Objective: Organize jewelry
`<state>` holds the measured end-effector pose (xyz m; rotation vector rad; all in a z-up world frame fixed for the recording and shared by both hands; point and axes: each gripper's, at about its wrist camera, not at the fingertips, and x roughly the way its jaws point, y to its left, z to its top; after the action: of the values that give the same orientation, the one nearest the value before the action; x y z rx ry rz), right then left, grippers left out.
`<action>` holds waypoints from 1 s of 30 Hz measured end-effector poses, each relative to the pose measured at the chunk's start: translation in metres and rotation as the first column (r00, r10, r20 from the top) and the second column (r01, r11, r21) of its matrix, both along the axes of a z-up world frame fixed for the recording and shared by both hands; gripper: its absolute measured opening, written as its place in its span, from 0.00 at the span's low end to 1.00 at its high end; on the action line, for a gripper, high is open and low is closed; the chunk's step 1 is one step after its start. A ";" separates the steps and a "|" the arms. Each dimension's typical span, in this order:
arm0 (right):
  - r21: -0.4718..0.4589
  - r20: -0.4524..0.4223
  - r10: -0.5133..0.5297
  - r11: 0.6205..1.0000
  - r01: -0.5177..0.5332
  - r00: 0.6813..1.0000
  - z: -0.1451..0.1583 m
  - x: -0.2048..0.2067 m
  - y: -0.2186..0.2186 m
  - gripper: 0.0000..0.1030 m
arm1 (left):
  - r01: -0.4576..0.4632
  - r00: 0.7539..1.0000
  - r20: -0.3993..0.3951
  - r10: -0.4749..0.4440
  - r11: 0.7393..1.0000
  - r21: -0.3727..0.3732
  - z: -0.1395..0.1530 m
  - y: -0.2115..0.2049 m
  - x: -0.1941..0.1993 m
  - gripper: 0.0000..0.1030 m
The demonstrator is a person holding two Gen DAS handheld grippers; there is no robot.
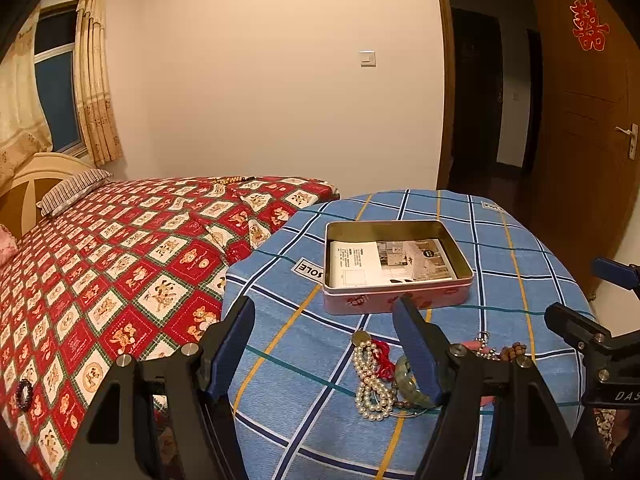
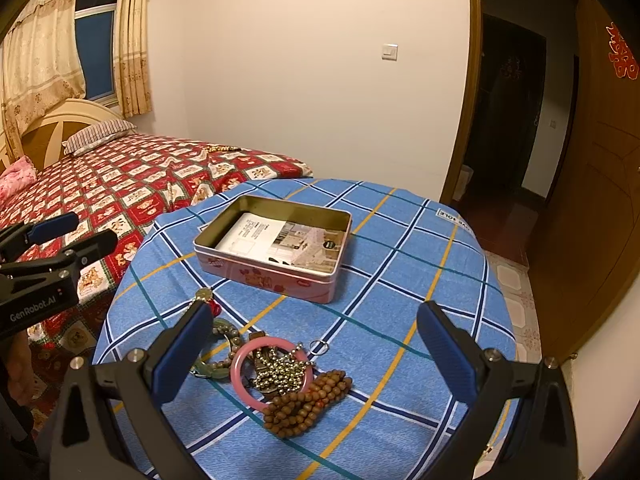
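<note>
1. Jewelry lies in a small heap on the table point(image 2: 400, 240), which is covered with a blue checked cloth; the heap is on the near side of the open tin box point(image 2: 276, 240), apart from it.
2. Inside the tin box there is only a printed paper card point(image 1: 384, 260), lying flat on the bottom.
3. From the tin box toward the cameras, the heap holds a pearl strand point(image 1: 370, 380) with a red cord, a green jade bangle point(image 1: 412, 384), a pink bangle point(image 2: 240, 376), a metal ball chain point(image 2: 282, 368) lying across the pink bangle, and brown wooden beads point(image 2: 308, 400) touching the pink bangle.
4. The left claw point(image 1: 324, 356) is wide open and holds nothing. It hangs above the table on the near side of the tin box; its right finger point(image 1: 416, 352) stands in front of the green jade bangle, and I cannot tell if it touches it.
5. The right claw point(image 2: 312, 356) is also wide open and empty. The pink bangle, the ball chain and the wooden beads show between its two fingers, lower than them.
6. A bed point(image 1: 120, 260) with a red bear-pattern cover stands on the left of the tin box, just beside the table.
</note>
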<state>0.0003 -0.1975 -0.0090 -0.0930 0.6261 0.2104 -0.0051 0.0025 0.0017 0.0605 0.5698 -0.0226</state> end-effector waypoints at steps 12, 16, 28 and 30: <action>-0.006 -0.006 0.005 1.000 -0.005 1.000 -0.002 0.001 0.003 1.00 | 0.000 1.000 -0.001 0.000 1.000 0.001 0.000 0.003 0.000 0.70; -0.006 -0.006 0.004 1.000 -0.005 1.000 -0.001 0.001 0.003 1.00 | 0.001 1.000 -0.002 -0.001 1.000 0.001 -0.001 0.003 0.001 0.70; -0.006 -0.006 0.005 1.000 -0.005 1.000 -0.001 0.001 0.003 1.00 | -0.006 1.000 -0.009 0.006 1.000 0.001 -0.002 0.002 0.006 0.70; -0.005 -0.006 0.005 1.000 -0.005 1.000 -0.002 0.001 0.003 1.00 | -0.008 1.000 -0.011 0.008 1.000 0.002 -0.003 0.002 0.008 0.70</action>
<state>0.0016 -0.1942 -0.0105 -0.0989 0.6323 0.2144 0.0024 0.0042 -0.0009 0.0601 0.5808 -0.0144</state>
